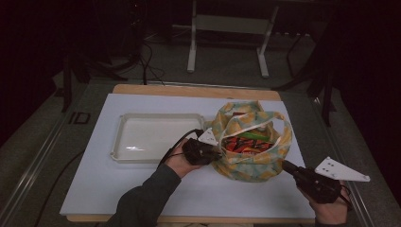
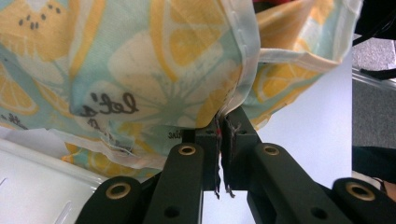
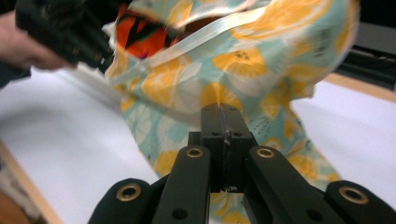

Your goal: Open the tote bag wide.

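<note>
Two black grippers work at a lemon-print fabric bag (image 1: 250, 163) on the white table (image 1: 118, 189). Left gripper (image 2: 223, 140) pinches the bag's frayed edge. Right gripper (image 3: 224, 123), jaws pressed together with nothing between them, sits just beside the bag.

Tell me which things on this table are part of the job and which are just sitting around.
Part of the job:
- fabric bag, lemon print, with its edge pinched in the left tool
- colourful packets inside the bag
- right tool, shut just in front of the bag

Just sitting around:
- white tray, nothing in it
- white table frame on the floor behind
</note>
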The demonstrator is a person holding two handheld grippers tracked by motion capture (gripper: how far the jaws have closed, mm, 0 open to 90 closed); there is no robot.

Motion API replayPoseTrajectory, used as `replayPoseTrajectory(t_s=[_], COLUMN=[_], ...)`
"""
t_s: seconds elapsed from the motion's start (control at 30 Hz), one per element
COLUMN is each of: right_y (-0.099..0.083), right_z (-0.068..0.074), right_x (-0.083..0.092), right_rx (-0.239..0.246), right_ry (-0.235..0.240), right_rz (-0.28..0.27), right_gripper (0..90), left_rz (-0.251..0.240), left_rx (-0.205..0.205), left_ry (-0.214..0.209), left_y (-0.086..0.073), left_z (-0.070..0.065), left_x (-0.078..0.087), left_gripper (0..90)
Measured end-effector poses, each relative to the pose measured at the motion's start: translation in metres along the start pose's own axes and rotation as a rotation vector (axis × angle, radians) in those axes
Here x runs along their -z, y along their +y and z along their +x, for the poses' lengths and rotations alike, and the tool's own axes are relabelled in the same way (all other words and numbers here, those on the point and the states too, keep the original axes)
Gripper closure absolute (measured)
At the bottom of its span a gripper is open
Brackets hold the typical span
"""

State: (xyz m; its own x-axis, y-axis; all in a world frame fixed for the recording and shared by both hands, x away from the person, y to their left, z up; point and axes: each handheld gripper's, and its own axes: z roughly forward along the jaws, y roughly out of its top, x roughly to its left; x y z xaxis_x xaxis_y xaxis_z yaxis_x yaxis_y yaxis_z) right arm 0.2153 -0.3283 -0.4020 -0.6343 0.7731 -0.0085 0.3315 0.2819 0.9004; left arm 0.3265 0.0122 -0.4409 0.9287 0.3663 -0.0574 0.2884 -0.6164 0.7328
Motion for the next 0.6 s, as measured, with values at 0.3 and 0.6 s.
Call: replayPoseTrajectory(t_s=[0.3, 0.6], right_y=[-0.019, -0.017], right_z=[0.0, -0.001], right_x=[-0.023, -0.024], right_rx=[-0.022, -0.024], right_ry=[0.042, 0.039], right_rz=[0.072, 0.064], right_gripper=[90.0, 89.9], left_rz=[-0.037, -0.113], left_rx=[0.021, 0.057], left_ry=[-0.022, -0.043], left_y=[-0.002, -0.009], left_z=[0.002, 0.005], left_x=[0.012, 0.038], left_gripper=[73.7, 57.1])
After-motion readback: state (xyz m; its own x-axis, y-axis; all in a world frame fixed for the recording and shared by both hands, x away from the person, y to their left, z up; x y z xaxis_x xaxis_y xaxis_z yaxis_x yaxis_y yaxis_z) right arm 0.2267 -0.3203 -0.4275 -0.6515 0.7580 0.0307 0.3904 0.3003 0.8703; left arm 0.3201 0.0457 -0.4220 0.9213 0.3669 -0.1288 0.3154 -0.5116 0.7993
